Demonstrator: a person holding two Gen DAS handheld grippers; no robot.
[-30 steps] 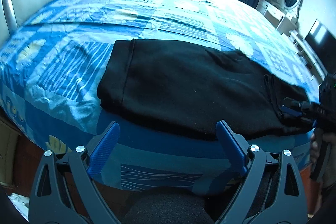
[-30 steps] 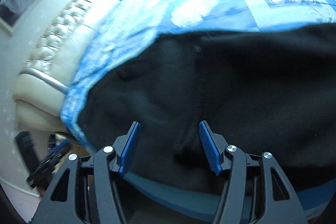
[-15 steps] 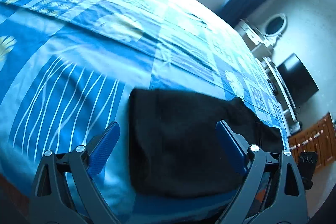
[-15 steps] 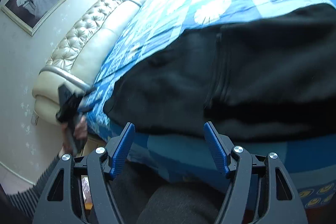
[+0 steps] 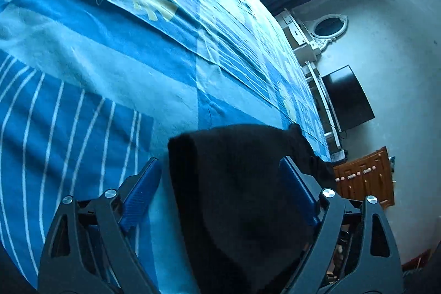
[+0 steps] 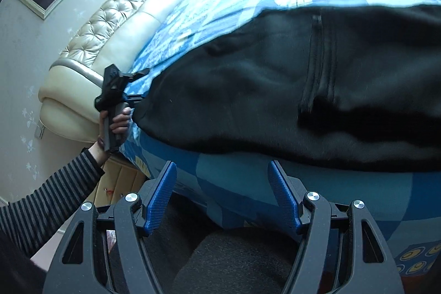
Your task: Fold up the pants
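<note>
The black pants (image 6: 275, 79) lie folded near the front edge of the bed. In the left wrist view their left end (image 5: 237, 183) sits between my wide-open jaws. My left gripper (image 5: 220, 183) is open and straddles that end; I cannot tell whether it touches the cloth. It also shows in the right wrist view (image 6: 132, 86), held by a hand at the pants' far left end. My right gripper (image 6: 223, 183) is open and empty, below the bed's front edge, apart from the pants.
The bed has a blue patterned cover (image 5: 110, 59) and a cream tufted headboard (image 6: 104, 26). A dresser with an oval mirror (image 5: 328, 26), a dark TV (image 5: 350, 98) and a wooden cabinet (image 5: 363, 178) stand along the far wall.
My left gripper has moved in over the pants' left end, which now lies between its jaws. My right gripper has drawn back from the pants to below the bed edge.
</note>
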